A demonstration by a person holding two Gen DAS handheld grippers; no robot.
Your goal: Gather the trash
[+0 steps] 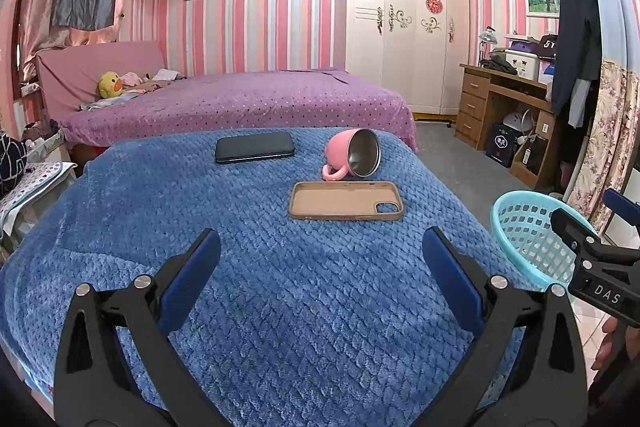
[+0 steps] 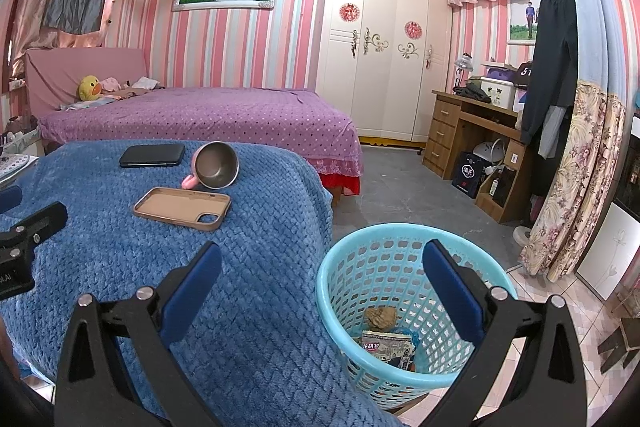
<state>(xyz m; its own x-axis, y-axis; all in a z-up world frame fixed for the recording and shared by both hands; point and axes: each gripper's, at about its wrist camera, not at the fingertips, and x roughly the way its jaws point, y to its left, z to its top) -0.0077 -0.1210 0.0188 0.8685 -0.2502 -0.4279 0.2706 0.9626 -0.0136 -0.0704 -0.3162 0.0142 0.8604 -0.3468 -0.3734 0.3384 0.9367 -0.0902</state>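
1. Blue pads of left tool [image 1: 320, 263] spread wide, nothing btwn them; it hangs over the blue blanket [image 1: 280, 307] covering the counter.
2. Right tool [image 2: 322, 267] also wide apart & empty, positioned over the near rim of the teal basket [image 2: 340, 319], left finger above blanket edge, right finger above basket.
3. Trash in basket bottom: crumpled brown paper wad [image 2: 380, 317] + printed wrapper [image 2: 386, 347], both below & btwn right tool's fingers.
4. On blanket, well ahead of left tool: tan phone case [image 1: 346, 200] face up, pink mug [image 1: 352, 155] tipped on its side just behind it, black phone [image 1: 254, 147] further left.
5. Basket sits on floor beside counter's right edge.
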